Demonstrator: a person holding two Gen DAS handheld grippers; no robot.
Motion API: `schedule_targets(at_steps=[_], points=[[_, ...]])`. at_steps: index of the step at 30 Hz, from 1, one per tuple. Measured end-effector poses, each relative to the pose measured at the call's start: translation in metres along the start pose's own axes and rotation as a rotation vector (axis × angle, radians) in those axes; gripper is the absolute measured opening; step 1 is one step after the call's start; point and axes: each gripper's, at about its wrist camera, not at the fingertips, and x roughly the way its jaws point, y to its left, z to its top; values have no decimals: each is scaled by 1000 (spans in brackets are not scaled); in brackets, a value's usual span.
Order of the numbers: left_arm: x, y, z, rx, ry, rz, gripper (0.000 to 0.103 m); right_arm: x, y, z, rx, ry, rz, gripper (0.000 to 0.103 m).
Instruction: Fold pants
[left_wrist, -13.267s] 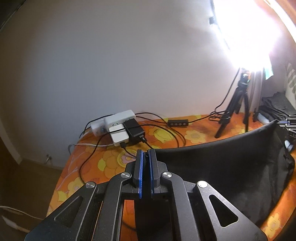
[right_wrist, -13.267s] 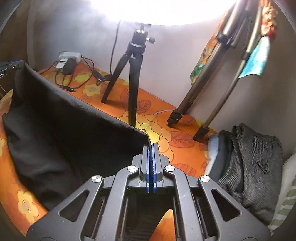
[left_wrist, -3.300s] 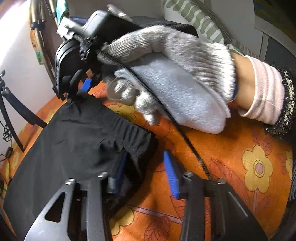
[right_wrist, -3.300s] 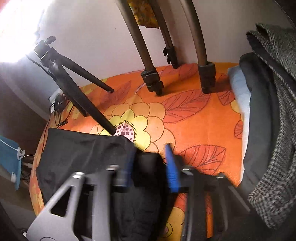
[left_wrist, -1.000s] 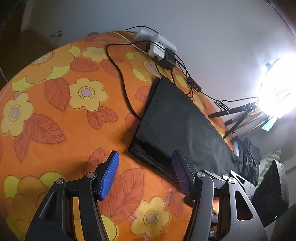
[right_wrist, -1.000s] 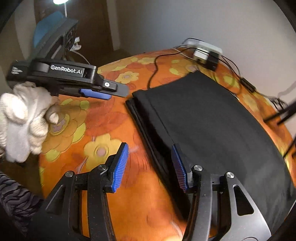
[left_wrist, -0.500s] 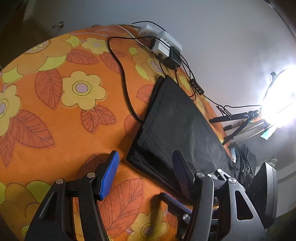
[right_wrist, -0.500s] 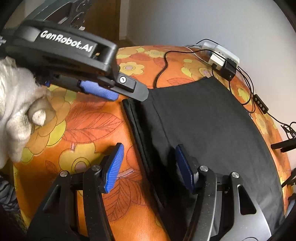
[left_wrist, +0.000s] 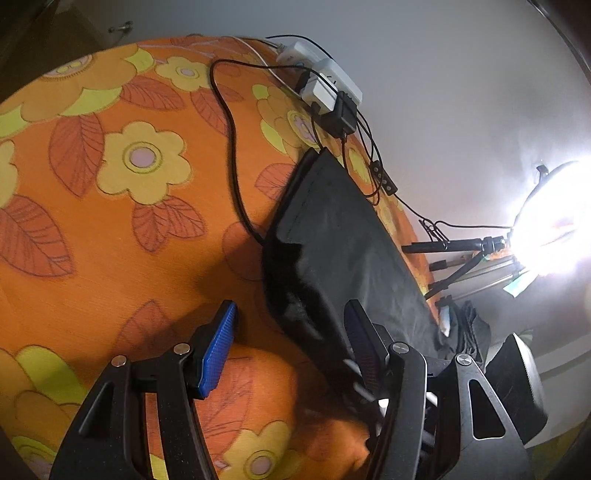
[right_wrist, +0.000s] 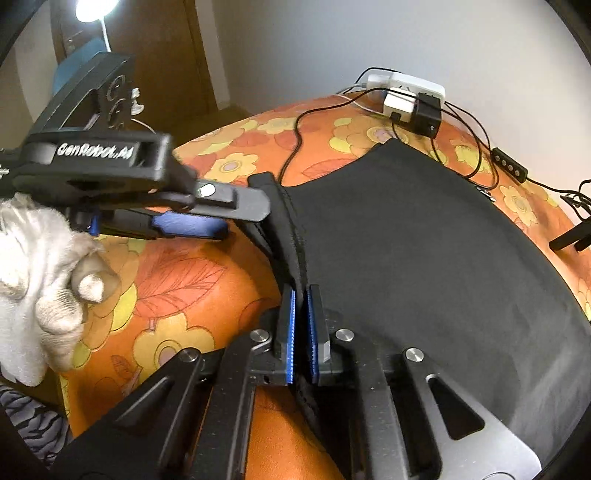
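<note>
Right wrist view: black pants (right_wrist: 424, 251) lie flat across the frame's centre and right on the orange bedspread (right_wrist: 177, 280). Right gripper (right_wrist: 300, 325) fingers pinch the near hem edge; left gripper (right_wrist: 207, 218) gapes empty, straddling the far corner. Lifting one-handed risks skewing the fold or snagging the cables (right_wrist: 295, 147).

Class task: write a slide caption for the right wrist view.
Right gripper shut on black pants' edge; left gripper open alongside.

The black pants (left_wrist: 343, 240) are being laid flat on the flowery bed cover (left_wrist: 110, 229). The left gripper (left_wrist: 291, 332) is being held open around their near corner.
</note>
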Motion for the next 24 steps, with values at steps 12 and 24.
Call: schedule_targets(at_steps=[12,24], points=[[12,-13,-4,86,-71,28,45,1,-2,-6,6,9,31,7],[11,-42,-19,362,-164,95,8,-45,-71,12,232,-3,131,57]])
